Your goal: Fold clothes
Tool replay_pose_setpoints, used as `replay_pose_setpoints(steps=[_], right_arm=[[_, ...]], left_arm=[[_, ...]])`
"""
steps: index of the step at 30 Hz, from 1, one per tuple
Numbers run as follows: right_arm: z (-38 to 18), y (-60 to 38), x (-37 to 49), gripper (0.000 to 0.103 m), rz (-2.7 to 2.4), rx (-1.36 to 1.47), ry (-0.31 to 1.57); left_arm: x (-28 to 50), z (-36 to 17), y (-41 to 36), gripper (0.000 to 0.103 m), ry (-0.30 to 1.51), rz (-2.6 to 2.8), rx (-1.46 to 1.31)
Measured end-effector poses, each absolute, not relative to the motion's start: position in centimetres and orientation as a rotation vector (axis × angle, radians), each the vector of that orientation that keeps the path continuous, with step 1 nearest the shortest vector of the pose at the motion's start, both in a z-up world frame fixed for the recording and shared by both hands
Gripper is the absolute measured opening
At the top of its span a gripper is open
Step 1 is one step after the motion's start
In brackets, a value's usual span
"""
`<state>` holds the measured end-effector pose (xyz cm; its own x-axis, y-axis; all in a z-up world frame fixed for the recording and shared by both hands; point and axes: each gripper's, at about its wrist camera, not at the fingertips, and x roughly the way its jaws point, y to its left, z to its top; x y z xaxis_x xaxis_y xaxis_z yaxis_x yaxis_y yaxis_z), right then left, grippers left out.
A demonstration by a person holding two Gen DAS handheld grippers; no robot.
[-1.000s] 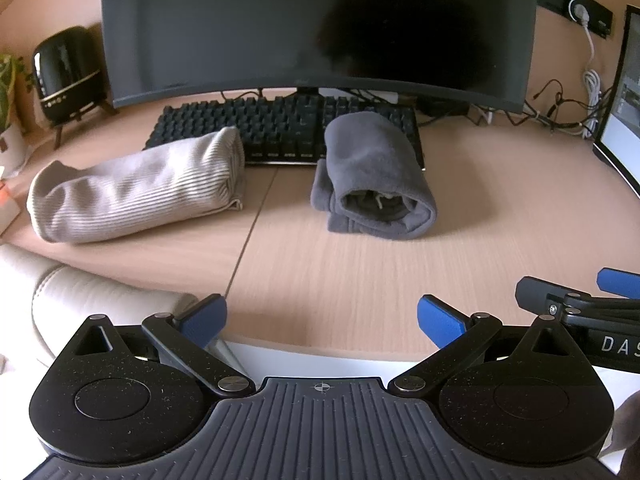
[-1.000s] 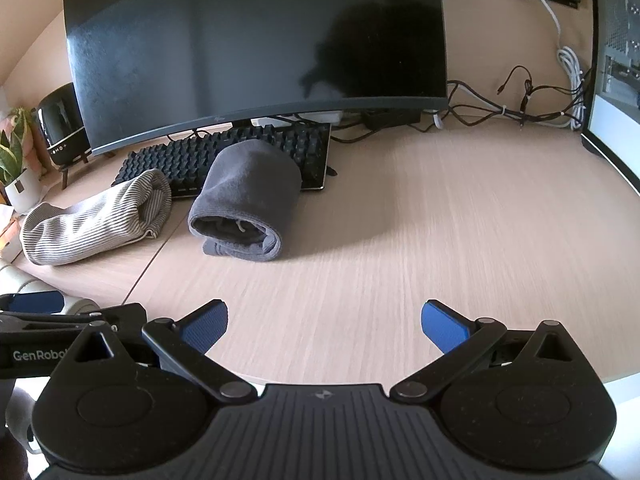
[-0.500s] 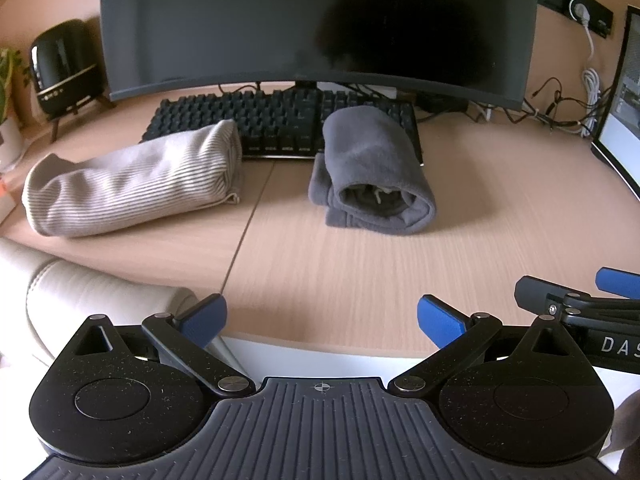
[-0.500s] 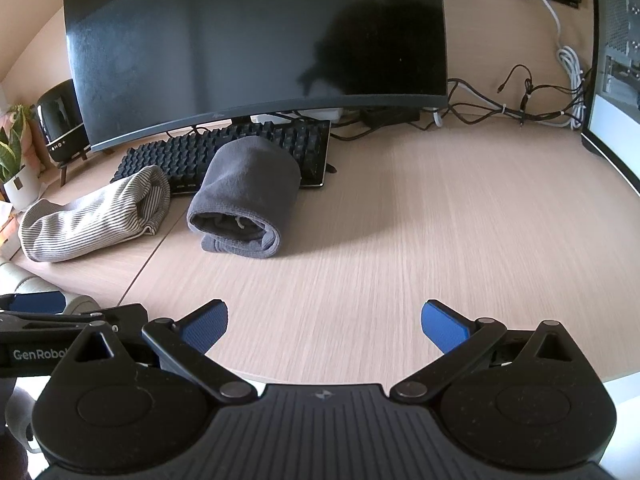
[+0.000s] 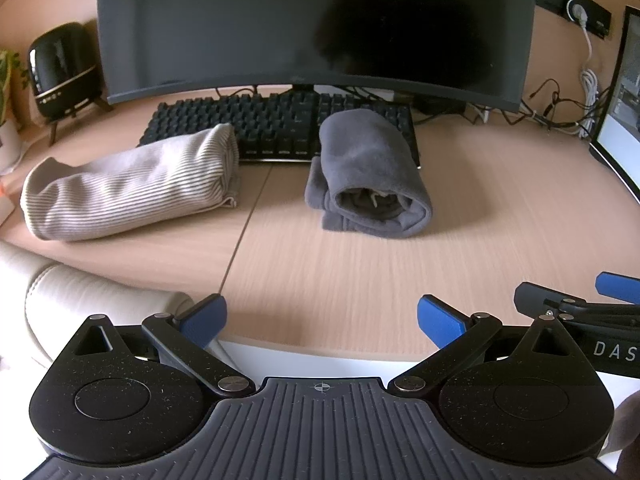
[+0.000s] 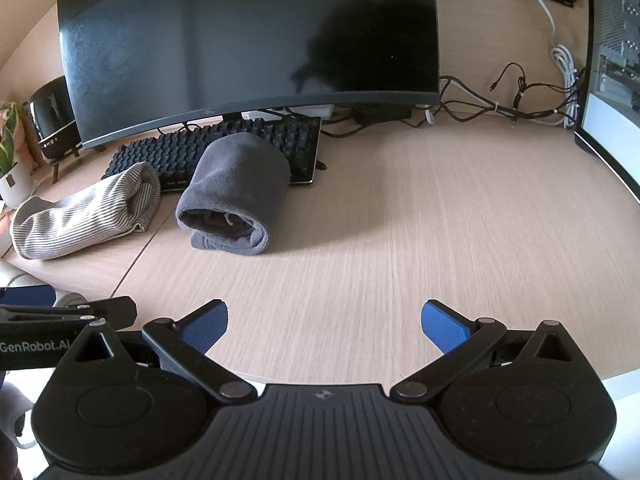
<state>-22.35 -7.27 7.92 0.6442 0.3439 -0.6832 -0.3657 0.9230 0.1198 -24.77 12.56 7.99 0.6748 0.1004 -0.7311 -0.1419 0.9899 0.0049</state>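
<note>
1. The left gripper [image 5: 319,316] hangs over the near edge of the desk [image 5: 360,280]; its blue fingers [image 5: 202,320] are spread wide apart and hold nothing.
2. The right gripper [image 6: 324,322] sits over the same near edge, a little further right, with its blue fingers [image 6: 442,326] equally wide apart and nothing between them.
3. In the left wrist view, part of the right gripper shows at the right edge; in the right wrist view, part of the left gripper shows at the left edge, so the two are side by side.
4. A dark grey garment [image 5: 370,178] lies rolled on the desk, well ahead of both grippers, with its open rolled end facing the cameras. Its far end rests on the front edge of the black keyboard [image 5: 256,126].
5. A striped beige garment [image 5: 128,190] lies rolled on the desk to the left of the grey one, apart from it, with one end just in front of the keyboard.
6. A seam in the desk runs between the two garments toward the near edge.
7. A large dark curved monitor [image 6: 248,40] stands behind the keyboard.
8. A black speaker [image 5: 64,66] on small legs stands at the far left, next to a potted plant [image 6: 12,160].
9. Cables [image 6: 512,104] trail along the back right of the desk, beside a second screen [image 6: 608,120].
10. A pale cushioned chair arm [image 5: 80,292] shows below the desk edge at the left.
</note>
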Motion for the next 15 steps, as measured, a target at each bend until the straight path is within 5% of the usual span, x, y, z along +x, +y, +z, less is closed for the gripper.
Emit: replay_pose_setpoints(steps=[15], right_arm=[[7.62,-7.74,-21.81,0.103,0.397,-0.028,0.784]], left_arm=[[-24.35,7.91,12.2,0.103,0.821,0.127,-0.046]])
